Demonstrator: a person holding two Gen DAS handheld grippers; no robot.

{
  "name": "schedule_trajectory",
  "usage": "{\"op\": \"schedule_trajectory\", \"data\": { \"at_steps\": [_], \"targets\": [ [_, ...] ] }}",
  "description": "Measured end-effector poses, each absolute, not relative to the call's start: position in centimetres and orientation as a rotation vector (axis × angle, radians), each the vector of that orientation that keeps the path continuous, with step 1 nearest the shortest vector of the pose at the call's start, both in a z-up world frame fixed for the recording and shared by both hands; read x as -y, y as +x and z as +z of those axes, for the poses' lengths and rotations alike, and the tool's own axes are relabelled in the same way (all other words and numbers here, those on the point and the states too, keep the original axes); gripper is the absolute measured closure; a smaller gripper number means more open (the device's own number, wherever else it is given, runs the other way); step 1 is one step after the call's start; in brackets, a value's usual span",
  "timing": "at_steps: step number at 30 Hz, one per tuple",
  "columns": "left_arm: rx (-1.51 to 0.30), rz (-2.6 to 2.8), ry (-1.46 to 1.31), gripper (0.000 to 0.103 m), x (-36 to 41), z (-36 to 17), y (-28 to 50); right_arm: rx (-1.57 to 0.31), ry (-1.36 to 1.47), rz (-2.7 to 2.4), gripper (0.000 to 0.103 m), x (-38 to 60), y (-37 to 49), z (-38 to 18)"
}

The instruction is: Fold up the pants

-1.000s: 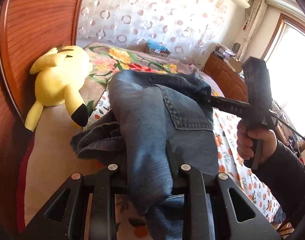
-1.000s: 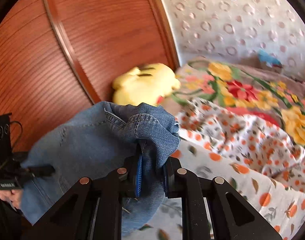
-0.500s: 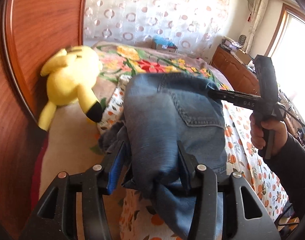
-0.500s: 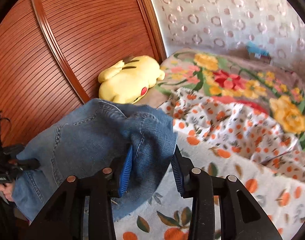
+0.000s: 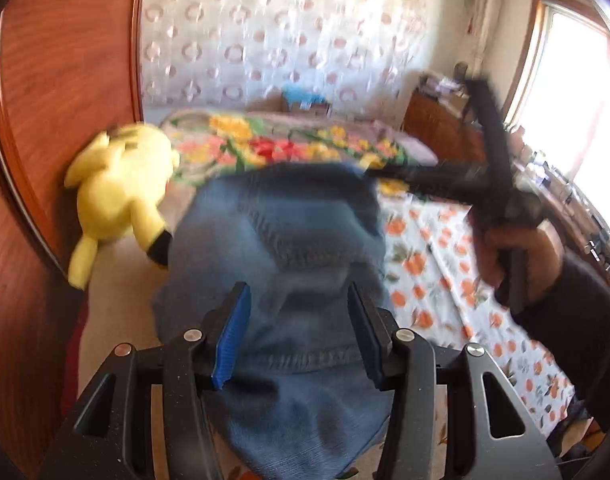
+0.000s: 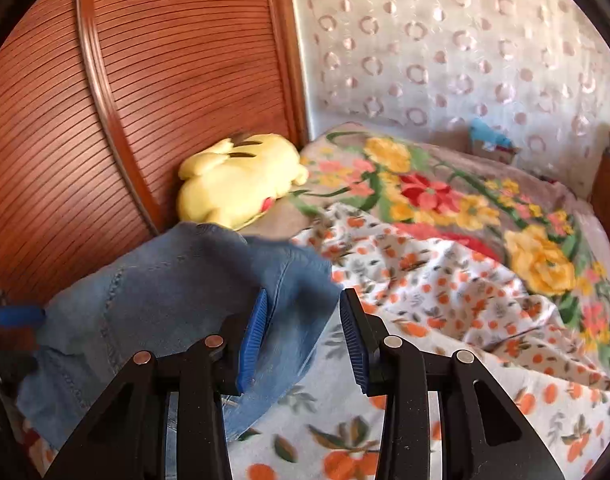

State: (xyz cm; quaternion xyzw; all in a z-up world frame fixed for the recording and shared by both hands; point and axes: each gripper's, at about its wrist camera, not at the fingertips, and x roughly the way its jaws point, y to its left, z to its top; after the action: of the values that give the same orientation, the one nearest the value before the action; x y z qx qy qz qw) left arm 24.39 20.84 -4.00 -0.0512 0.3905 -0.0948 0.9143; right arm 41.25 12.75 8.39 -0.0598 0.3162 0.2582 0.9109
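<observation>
Floral bedding lies under both grippers. Left gripper has just opened; jeans bulge between its parted jaws, contact blurred. Only this view shows the right hand beyond. Right gripper, likewise just opened, stands around the jeans' edge; a plush lies beyond.

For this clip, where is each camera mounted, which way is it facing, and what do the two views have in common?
Left wrist: sits on the left tool, looks along its fingers down across the bed toward the window; shows the jeans between open jaws, plus the person's right hand holding the other tool.
Right wrist: sits on the right tool, faces the wooden headboard; jaws open around the jeans' edge.
Shared: the jeans, yellow plush toy, floral blanket, orange-print sheet.
</observation>
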Motion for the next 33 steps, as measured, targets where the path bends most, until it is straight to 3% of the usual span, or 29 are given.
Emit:
{"op": "schedule_trajectory", "data": {
  "at_steps": [7, 13, 17, 18, 33],
  "targets": [
    [-0.878, -0.149, -0.147, 0.052, -21.6, -8.5, 23.6, -0.588, -0.091, 0.741, 0.064, -14.3, 39.4, 10.3],
    [-0.858, -0.153, -0.154, 0.052, -21.6, -8.7, 23.1, -0.663, -0.216, 0.73, 0.064, -18.2, 41.0, 7.4],
    [-0.845, -0.162, -0.16, 0.052, -21.8, -9.1, 22.6, -0.778, -0.204, 0.695, 0.083, -17.8, 43.8, 4.5],
    [-0.842, -0.163, -0.161, 0.052, -21.9, -9.4, 22.4, -0.773, -0.21, 0.694, 0.084, -17.8, 43.8, 4.3],
    [-0.755, -0.144, -0.182, 0.051, -21.4, -7.7, 19.0, -0.689, -0.155, 0.752, 0.08, -15.8, 36.8, 6.4]
  ]
}}
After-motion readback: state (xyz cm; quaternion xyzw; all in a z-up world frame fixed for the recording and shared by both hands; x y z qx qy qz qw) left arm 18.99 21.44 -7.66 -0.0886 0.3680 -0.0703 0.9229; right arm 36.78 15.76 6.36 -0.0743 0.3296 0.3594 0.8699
